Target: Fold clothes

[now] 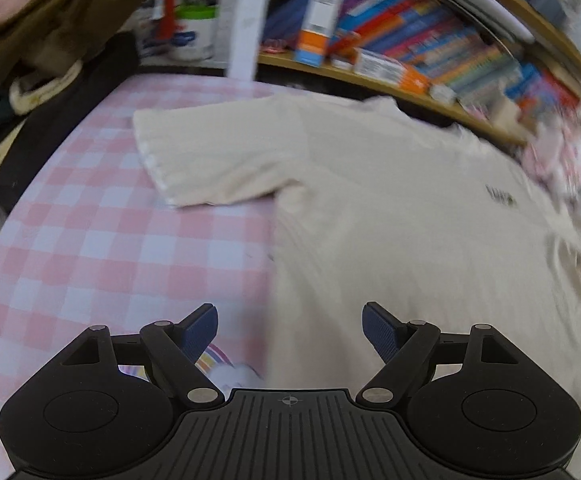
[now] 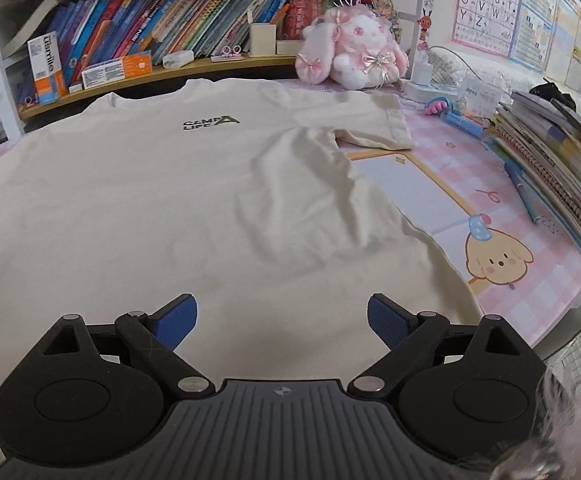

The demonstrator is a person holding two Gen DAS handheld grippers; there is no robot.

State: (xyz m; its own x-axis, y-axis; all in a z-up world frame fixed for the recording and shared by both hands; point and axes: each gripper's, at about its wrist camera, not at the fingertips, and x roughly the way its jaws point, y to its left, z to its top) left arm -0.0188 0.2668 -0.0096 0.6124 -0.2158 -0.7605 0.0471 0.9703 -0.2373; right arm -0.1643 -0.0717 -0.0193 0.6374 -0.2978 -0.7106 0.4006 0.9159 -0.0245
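A cream T-shirt [image 1: 390, 200] with a small dark chest logo lies spread face up on the pink checked table cover [image 1: 90, 240]. Its left sleeve [image 1: 210, 152] lies flat, pointing out to the left. My left gripper [image 1: 289, 330] hovers open over the shirt's left side edge, nothing between its blue pads. In the right wrist view the same T-shirt [image 2: 170, 200] fills the table, its right sleeve [image 2: 378, 120] stretched toward the far right. My right gripper [image 2: 282, 322] stands open above the shirt's lower right part, holding nothing.
Bookshelves [image 2: 162, 28] run along the back edge. A pink plush rabbit [image 2: 354, 52] sits behind the right sleeve. Stacked notebooks [image 2: 550, 168] and pens lie on the right. A cartoon desk mat [image 2: 450, 208] shows right of the shirt. Dark clothes [image 1: 30, 60] hang far left.
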